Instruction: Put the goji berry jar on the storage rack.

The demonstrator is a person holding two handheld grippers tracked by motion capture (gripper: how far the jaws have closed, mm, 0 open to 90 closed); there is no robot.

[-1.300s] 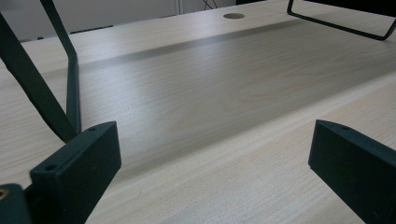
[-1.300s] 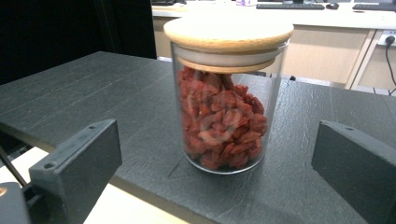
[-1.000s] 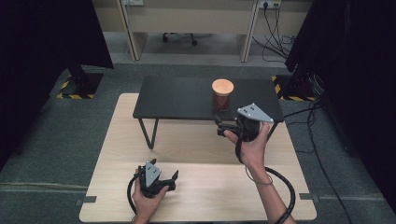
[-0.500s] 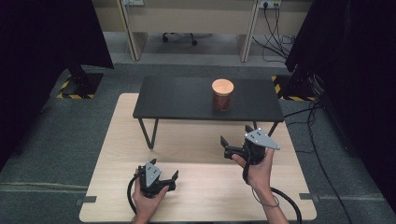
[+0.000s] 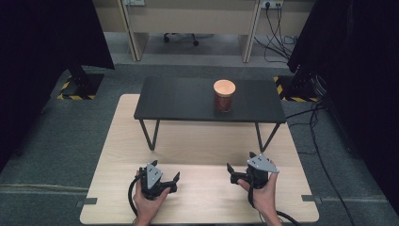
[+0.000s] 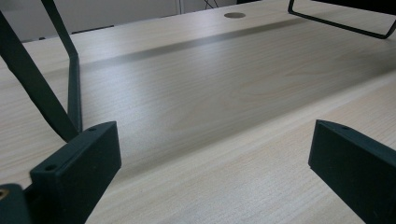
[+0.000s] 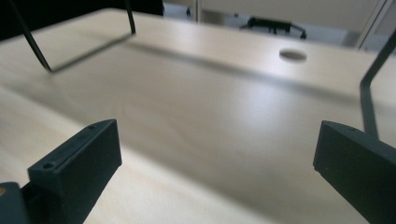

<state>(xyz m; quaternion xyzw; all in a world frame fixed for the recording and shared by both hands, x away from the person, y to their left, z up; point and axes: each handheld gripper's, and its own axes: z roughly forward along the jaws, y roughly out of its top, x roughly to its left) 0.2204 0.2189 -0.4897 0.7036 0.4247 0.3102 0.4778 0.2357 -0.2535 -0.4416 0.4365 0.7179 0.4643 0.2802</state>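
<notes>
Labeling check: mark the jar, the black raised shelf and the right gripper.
jar (image 5: 223, 96): high view, on its glass side below the orange lid.
black raised shelf (image 5: 179, 99): high view, on a bare part of its top.
right gripper (image 5: 240, 165): high view, midway between its open fingertips.

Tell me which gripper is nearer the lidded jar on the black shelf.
Right. The right gripper sits on the wooden table near and slightly right of the jar; the left gripper rests farther off, well to the jar's left. Both are open, holding nothing.

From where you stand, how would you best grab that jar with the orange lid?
Probably around the jar's dark round body below the wider lid, coming from the near side with the right gripper. It stands upright on the black raised table.
</notes>
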